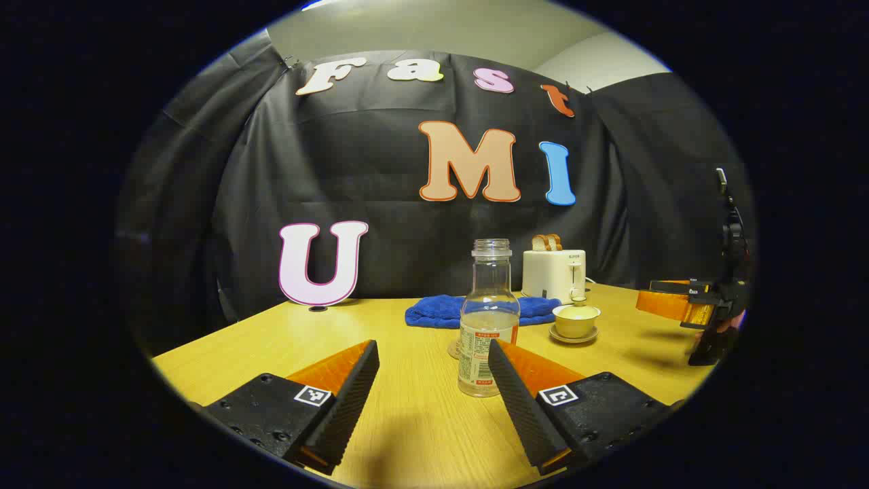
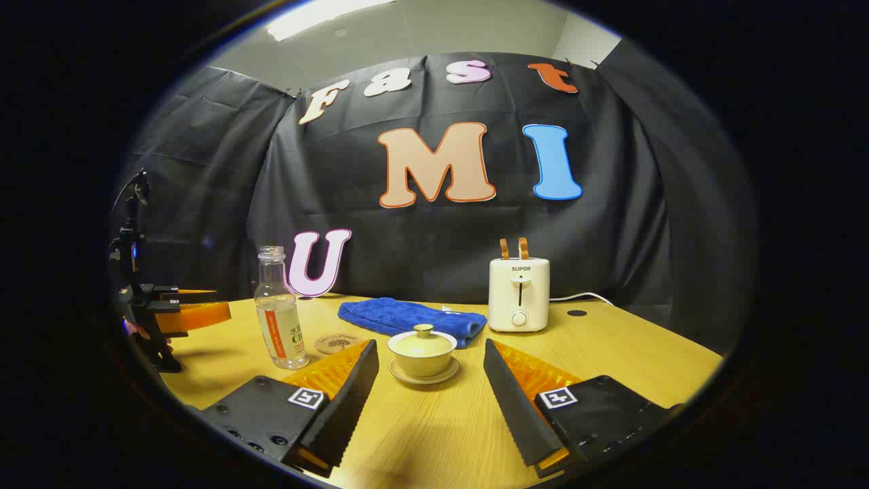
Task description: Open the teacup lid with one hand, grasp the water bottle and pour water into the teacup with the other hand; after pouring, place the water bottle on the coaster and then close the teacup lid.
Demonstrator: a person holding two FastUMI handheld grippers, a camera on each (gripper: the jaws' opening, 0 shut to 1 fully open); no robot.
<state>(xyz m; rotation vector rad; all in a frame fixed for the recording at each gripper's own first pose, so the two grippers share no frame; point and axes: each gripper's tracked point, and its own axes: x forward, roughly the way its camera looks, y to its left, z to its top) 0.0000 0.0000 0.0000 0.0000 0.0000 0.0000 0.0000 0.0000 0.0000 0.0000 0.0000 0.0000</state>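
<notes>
Left gripper view: your left gripper point(image 1: 432, 380) hung just above the table point(image 1: 414, 435), fingers spread wide, gripping nothing and touching nothing.
Water bottle: the water bottle point(image 1: 487, 319) stood just ahead of your left gripper, off toward its right finger point(image 1: 523, 407), whose tip overlapped the bottle's lower edge; whether they touched, you could not tell.
Bottle axis: upright, long axis vertical, open mouth up, no cap, water in the lower part.
Coaster: the coaster point(image 1: 455, 350) lay just behind the bottle, mostly hidden by it.
Right gripper view: your right gripper point(image 2: 431, 380) had its fingers wide apart and held nothing.
Teacup: the teacup point(image 2: 422, 353) sat on its saucer point(image 2: 423, 375) just ahead of your right gripper, centred in the gap between its fingers, apart from both.
Lid: the lid point(image 2: 422, 339) rested on the cup, knob up.
Beyond the cup: a blue towel point(image 2: 407, 316) and a toaster point(image 2: 519, 293) stood farther back.
</notes>
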